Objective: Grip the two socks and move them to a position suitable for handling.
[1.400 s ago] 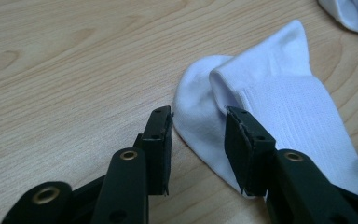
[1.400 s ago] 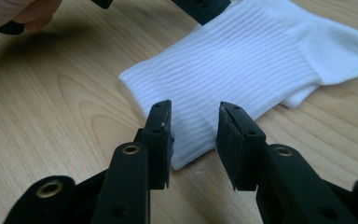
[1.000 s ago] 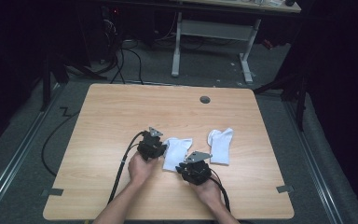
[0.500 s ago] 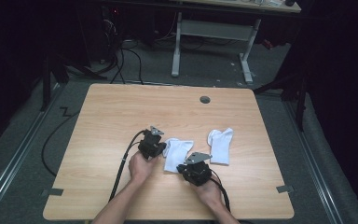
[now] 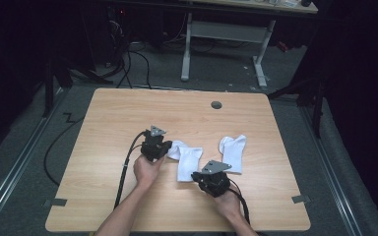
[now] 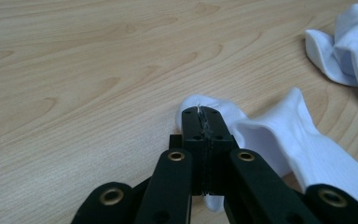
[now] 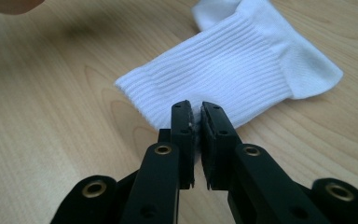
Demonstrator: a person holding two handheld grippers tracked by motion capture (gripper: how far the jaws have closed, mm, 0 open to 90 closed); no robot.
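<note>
A white ribbed sock (image 5: 188,160) lies flat near the table's middle front. My left gripper (image 5: 168,150) is at its far left end, and in the left gripper view (image 6: 203,116) the black jaws are shut on the sock's toe (image 6: 303,149). My right gripper (image 5: 196,176) sits at the sock's near end. There its jaws (image 7: 195,112) pinch the edge of the ribbed cuff (image 7: 233,70). A second white sock (image 5: 234,151) lies apart to the right, also in the left gripper view (image 6: 349,51).
The light wooden table (image 5: 128,118) has a round cable hole (image 5: 216,104) near its far edge. Black cables (image 5: 125,172) trail from both grippers toward the front edge. A desk frame (image 5: 226,34) stands on the floor beyond the table.
</note>
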